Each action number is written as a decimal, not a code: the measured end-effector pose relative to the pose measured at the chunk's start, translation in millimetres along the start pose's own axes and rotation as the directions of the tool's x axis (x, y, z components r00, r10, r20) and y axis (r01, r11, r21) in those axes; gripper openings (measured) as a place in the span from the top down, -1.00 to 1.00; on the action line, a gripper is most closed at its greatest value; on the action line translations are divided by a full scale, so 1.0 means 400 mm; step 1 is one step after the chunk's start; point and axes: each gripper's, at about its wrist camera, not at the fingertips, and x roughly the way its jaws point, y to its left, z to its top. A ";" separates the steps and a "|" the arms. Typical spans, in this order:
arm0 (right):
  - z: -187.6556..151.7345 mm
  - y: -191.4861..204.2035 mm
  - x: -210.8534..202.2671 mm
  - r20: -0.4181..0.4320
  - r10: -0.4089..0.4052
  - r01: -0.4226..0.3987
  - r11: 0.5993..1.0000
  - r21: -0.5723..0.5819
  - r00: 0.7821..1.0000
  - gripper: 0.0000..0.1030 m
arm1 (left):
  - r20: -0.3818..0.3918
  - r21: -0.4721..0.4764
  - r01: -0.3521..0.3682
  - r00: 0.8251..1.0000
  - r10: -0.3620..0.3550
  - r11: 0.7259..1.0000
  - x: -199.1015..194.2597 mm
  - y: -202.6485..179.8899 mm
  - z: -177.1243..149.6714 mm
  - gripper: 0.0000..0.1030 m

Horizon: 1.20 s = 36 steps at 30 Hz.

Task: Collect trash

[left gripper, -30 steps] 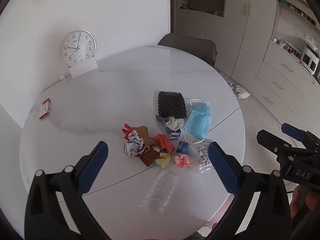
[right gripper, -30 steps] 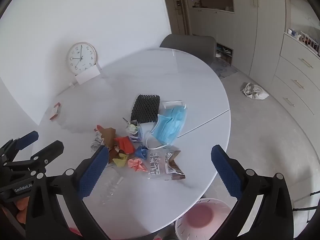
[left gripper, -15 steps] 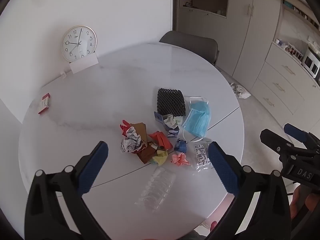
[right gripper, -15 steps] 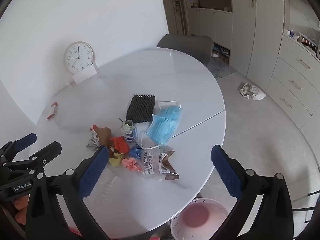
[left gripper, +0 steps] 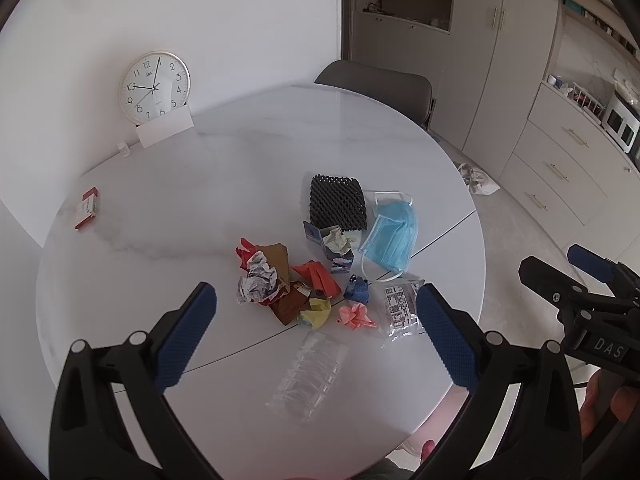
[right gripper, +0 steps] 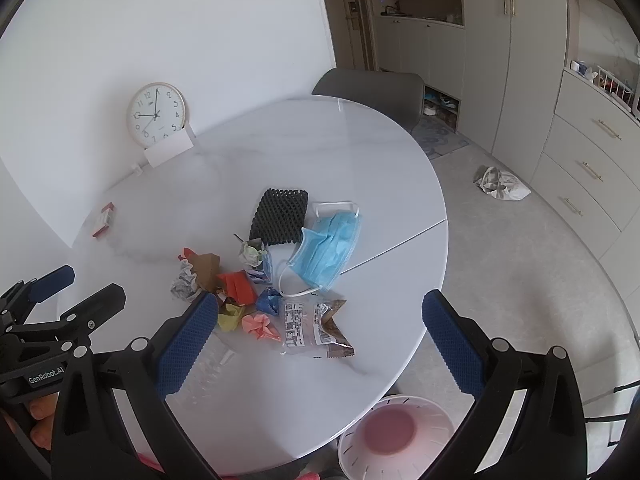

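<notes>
A heap of trash lies on the round white table (left gripper: 248, 168): a blue face mask (left gripper: 394, 236) (right gripper: 330, 246), a black foam net (left gripper: 338, 202) (right gripper: 280, 216), crumpled coloured papers (left gripper: 288, 280) (right gripper: 236, 288), a printed snack wrapper (right gripper: 312, 326) (left gripper: 400, 308) and a clear plastic tray (left gripper: 308, 372). My left gripper (left gripper: 316, 342) is open and empty, held above the table's near side. My right gripper (right gripper: 316, 344) is open and empty, above the wrapper. A white bin with a pink bottom (right gripper: 396, 438) stands on the floor under the table's near edge.
A wall clock (left gripper: 154, 86) and a white card (left gripper: 165, 131) stand at the table's far side. A small red box (left gripper: 87, 208) lies far left. A grey chair (left gripper: 380, 88) stands behind the table. Cabinets (right gripper: 592, 140) line the right wall. A crumpled bag (right gripper: 502, 184) lies on the floor.
Both grippers have drawn back and up a little, so the table and trash look smaller and farther. Nothing on the table has moved. Both grippers stay open.
</notes>
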 end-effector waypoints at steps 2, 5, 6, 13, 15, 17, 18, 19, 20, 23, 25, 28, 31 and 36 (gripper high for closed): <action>0.000 -0.001 0.002 -0.002 0.001 -0.001 1.000 0.002 1.000 -0.96 | -0.002 0.003 -0.002 1.000 0.002 1.000 0.000 -0.003 0.000 -0.86; 0.001 -0.002 0.006 -0.004 0.000 0.000 1.000 0.006 1.000 -0.96 | -0.003 0.003 -0.001 1.000 0.001 1.000 0.002 -0.001 0.000 -0.86; 0.002 -0.002 0.007 -0.005 0.000 0.000 1.000 0.007 1.000 -0.96 | -0.004 0.002 0.000 1.000 0.000 1.000 0.002 0.000 0.000 -0.86; -0.004 -0.006 -0.010 -0.002 -0.004 0.004 1.000 0.007 1.000 -0.96 | -0.001 0.012 0.004 1.000 -0.004 1.000 -0.001 -0.006 -0.006 -0.86; -0.004 -0.008 -0.012 -0.002 -0.005 0.005 1.000 0.008 1.000 -0.96 | -0.002 0.014 0.005 1.000 -0.005 1.000 0.000 -0.006 -0.008 -0.86; -0.005 -0.005 -0.005 -0.003 -0.004 0.004 1.000 0.008 1.000 -0.96 | -0.002 0.014 0.006 1.000 -0.006 1.000 0.000 -0.005 -0.010 -0.86; -0.004 -0.005 -0.004 -0.004 -0.005 0.005 1.000 0.008 1.000 -0.96 | -0.002 0.015 0.006 1.000 -0.006 1.000 0.000 -0.004 -0.010 -0.86; -0.005 -0.005 -0.004 -0.005 -0.004 0.005 1.000 0.009 1.000 -0.96 | -0.002 0.015 0.006 1.000 -0.006 1.000 0.000 -0.003 -0.011 -0.86; -0.005 -0.006 -0.005 -0.006 -0.004 0.004 1.000 0.009 1.000 -0.96 | -0.003 0.015 0.006 1.000 -0.006 1.000 -0.002 -0.007 -0.007 -0.86; -0.006 -0.007 -0.007 -0.007 -0.005 0.005 1.000 0.010 1.000 -0.96 | -0.004 0.016 0.006 1.000 -0.006 1.000 -0.002 -0.008 -0.009 -0.86; -0.006 -0.008 -0.010 -0.007 -0.006 0.006 1.000 0.010 1.000 -0.96 | -0.003 0.016 0.006 1.000 -0.006 1.000 -0.002 -0.007 -0.008 -0.86; -0.012 -0.007 -0.004 -0.005 -0.006 0.006 1.000 0.010 1.000 -0.96 | -0.003 0.015 0.007 1.000 -0.007 1.000 -0.002 -0.007 -0.008 -0.86; -0.012 -0.007 -0.004 -0.006 -0.006 0.006 1.000 0.011 1.000 -0.96 | -0.003 0.015 0.006 1.000 -0.006 1.000 -0.002 -0.007 -0.008 -0.86; -0.012 -0.006 -0.004 -0.006 -0.006 0.006 1.000 0.011 1.000 -0.96 | -0.003 0.014 0.006 1.000 -0.006 1.000 -0.002 -0.007 -0.007 -0.86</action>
